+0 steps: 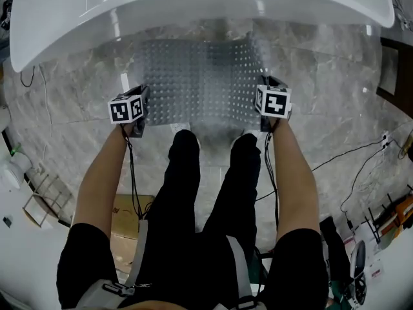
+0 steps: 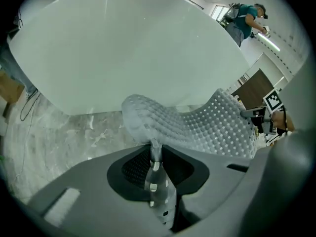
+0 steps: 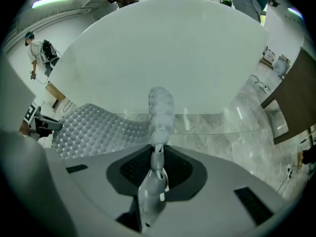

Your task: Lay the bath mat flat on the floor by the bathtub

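Head view: translucent, studded bath mat [image 1: 200, 82], rippled, its edge clamped by L gripper [image 1: 144, 94] & R gripper [image 1: 267, 84].

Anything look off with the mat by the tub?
Yes. The translucent studded bath mat isn't flat: the left tool and right tool each pinch a near corner, so it curls and buckles between them, beside the white bathtub.

The head view is looking steeply down from above, while both gripper views are closely facing the bathtub [image 1: 193, 5], sharing the bath mat [image 1: 193, 82].
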Demonstrator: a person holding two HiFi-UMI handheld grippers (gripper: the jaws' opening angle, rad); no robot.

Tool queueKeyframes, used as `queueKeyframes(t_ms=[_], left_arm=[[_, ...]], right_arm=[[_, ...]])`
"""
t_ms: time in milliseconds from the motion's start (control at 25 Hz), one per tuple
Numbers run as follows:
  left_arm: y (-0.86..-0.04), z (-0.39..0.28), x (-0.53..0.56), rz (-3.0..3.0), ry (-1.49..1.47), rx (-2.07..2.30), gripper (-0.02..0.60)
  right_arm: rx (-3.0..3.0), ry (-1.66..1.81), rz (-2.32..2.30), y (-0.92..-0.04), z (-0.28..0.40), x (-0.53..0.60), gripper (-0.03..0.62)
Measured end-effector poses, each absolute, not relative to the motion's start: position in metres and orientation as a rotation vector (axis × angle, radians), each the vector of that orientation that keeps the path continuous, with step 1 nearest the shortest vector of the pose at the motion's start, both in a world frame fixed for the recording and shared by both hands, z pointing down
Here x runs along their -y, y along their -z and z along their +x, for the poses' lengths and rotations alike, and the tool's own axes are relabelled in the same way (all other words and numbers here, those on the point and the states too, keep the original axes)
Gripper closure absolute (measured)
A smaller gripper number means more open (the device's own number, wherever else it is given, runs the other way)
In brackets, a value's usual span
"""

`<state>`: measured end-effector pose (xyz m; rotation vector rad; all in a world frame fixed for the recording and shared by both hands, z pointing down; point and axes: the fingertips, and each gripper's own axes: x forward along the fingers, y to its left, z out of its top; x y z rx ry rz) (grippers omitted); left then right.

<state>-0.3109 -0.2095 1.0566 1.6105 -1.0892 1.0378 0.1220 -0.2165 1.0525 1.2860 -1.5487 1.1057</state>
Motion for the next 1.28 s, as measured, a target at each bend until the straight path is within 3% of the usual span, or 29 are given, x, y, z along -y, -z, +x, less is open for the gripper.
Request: queueKeyframes(t_ms=[760,840,1120,1200,1240,1280], left_arm=[[-1.136,-0.358,0.246,1.555,-1.199,1.333,0.46],[-1.141,-0.355,0.234,1.547,-1.192,1.304,0.46],[-1.123,-0.317,0.2,1.597,-1.074,1.254,0.464],[-1.096,-0.305,0.206,1.664,-1.015,1.297,0.567],[-1.078,-0.299,0.21,1.705,-0.984,1.322,0.576],[-1.06,-0.292,0.214,1.742,-0.946,1.345,0.577]], right_arm=[[1.411,-1.128,1.303,-1.147,0.127,0.238,0.496],[1.385,-1.126,1.314,-1.155,0.127,0.231,0.47],[1.506,-1.127,1.241,-1.145,0.076,0.183,0.467],[1.619,-1.104,1.276,-1.116,0.051,0.184,0.521],[1.679,-1.079,1.306,-1.097,0.041,0.187,0.575],[1.739,-1.052,1.336,-1.075,0.031,0.19,0.586]])
